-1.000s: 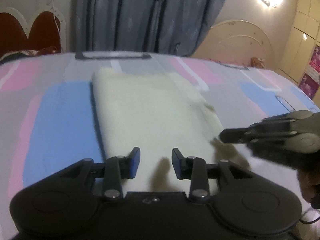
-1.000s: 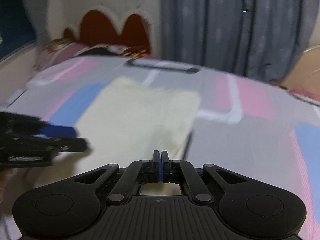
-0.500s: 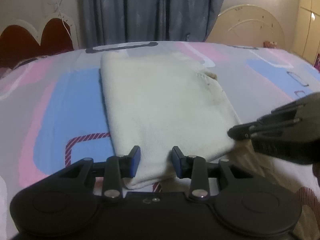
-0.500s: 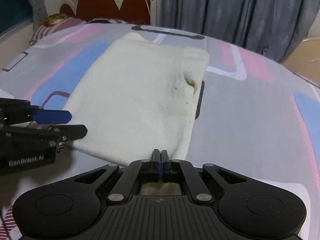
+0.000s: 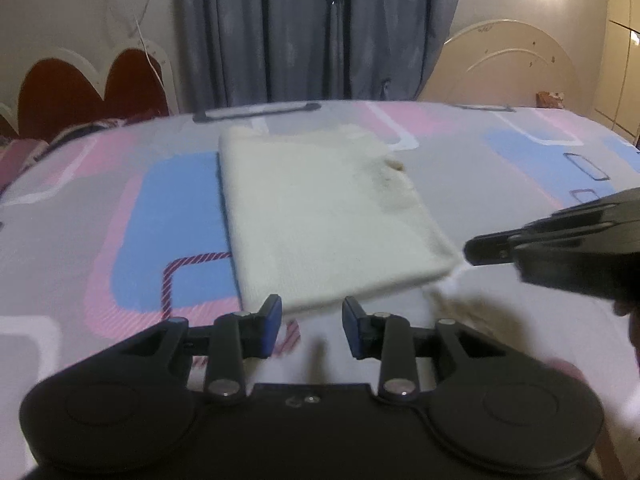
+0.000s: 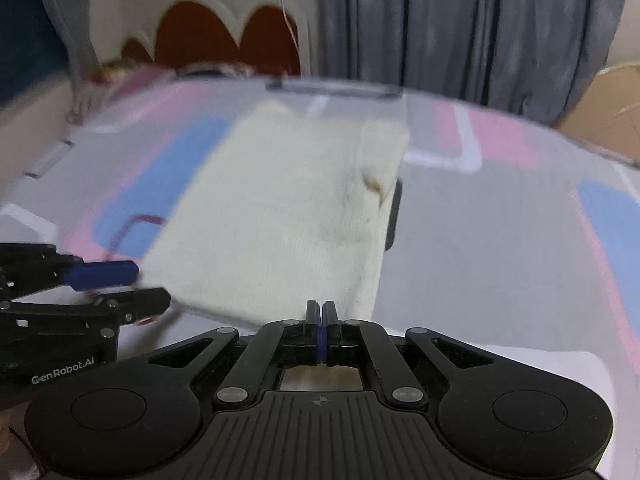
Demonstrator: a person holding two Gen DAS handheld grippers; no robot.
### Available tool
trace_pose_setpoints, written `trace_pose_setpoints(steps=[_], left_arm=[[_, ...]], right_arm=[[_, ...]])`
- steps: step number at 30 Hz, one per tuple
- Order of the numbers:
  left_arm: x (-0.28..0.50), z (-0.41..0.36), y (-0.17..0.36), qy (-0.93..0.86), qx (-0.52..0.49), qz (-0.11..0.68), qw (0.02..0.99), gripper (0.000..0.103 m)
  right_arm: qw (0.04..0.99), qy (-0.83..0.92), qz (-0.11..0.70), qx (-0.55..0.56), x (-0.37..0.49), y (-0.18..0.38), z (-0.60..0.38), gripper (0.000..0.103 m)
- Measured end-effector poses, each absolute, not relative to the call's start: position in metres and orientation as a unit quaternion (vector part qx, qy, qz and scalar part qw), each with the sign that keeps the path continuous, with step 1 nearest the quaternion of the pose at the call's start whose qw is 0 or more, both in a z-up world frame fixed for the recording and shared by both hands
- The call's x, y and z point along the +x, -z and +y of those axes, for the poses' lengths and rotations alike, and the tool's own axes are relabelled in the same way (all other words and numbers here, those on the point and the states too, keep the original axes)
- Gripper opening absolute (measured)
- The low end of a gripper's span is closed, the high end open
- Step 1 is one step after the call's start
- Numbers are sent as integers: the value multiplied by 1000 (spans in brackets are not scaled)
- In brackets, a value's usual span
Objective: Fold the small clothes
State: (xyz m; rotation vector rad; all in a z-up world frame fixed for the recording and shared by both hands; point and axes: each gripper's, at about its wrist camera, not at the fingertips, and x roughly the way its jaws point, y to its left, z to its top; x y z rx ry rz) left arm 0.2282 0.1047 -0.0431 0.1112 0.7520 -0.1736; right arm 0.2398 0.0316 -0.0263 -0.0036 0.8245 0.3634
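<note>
A cream knitted garment [image 5: 320, 216], folded into a flat rectangle, lies on the patterned bed sheet [image 5: 80, 220]; it has a small brownish mark near its right edge [image 6: 374, 188]. My left gripper [image 5: 311, 314] hovers just short of the garment's near edge, open, with nothing between its blue pads. In the right wrist view the left gripper [image 6: 120, 288] sits at the garment's near left corner. My right gripper [image 6: 322, 314] is shut and empty by the near right corner. Seen from the left wrist, the right gripper [image 5: 474, 250] ends just right of that corner, apart from it.
The sheet carries pink, blue and grey blocks. A red and white headboard [image 5: 92, 88] stands at the far left, grey curtains [image 5: 312, 28] hang behind the bed, and a cream arched bed end [image 5: 504, 64] is at the far right. A hand [image 5: 628, 316] shows at the right edge.
Both grippers have drawn back towards me from the garment. A second ago the left pads were over the cloth; now they are short of its near edge. Neither gripper's opening changed.
</note>
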Motion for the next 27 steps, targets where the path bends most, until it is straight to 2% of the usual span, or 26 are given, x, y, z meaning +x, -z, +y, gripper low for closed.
trace_pose_setpoints(steps=[11, 22, 24, 27], left_arm=[[92, 68, -12, 65, 46, 318, 945, 32], [23, 46, -41, 46, 35, 285, 957, 31], [14, 45, -47, 44, 33, 276, 960, 28], [4, 42, -54, 42, 34, 265, 963, 28]], right_arm=[[925, -173, 338, 30, 88, -44, -23, 0], [933, -201, 298, 19, 7, -76, -30, 0], [935, -204, 291, 18, -4, -81, -30, 0], [937, -206, 283, 19, -15, -86, -30, 0]])
